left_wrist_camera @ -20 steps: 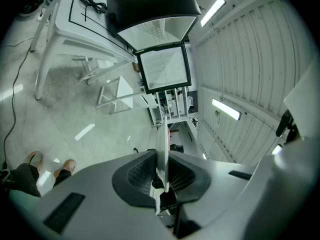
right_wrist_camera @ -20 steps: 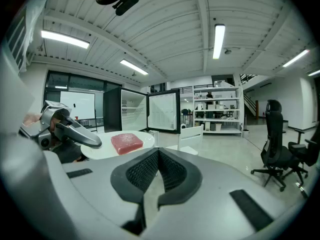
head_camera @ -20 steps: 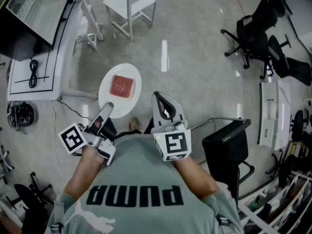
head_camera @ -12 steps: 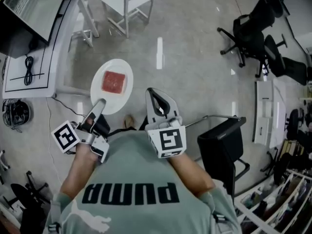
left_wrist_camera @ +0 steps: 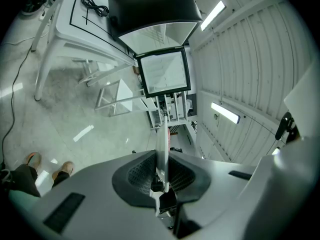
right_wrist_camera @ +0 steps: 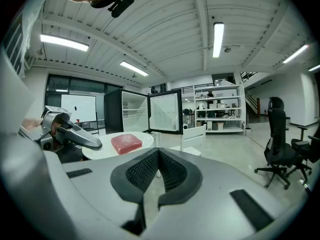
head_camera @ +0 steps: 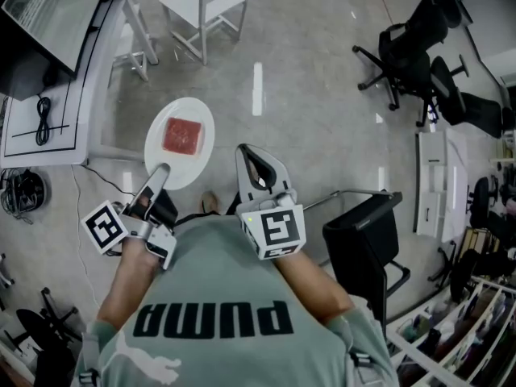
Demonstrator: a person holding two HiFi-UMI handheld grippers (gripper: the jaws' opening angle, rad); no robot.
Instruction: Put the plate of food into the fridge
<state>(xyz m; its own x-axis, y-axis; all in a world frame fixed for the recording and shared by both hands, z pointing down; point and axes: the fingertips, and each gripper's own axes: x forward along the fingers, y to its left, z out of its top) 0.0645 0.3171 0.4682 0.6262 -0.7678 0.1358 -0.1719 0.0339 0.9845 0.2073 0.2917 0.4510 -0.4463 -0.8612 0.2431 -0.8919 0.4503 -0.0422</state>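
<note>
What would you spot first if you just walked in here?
Probably the white plate with a red slab of food, held out over the floor by its rim in the left gripper. Next, the right gripper beside it, shut and empty, and in the right gripper view a black fridge ahead with its door open.

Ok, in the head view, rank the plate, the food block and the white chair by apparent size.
1. white chair and plate: look about alike; the plate is nearer the camera, so unranked.
2. food block: clearly smallest.
</note>
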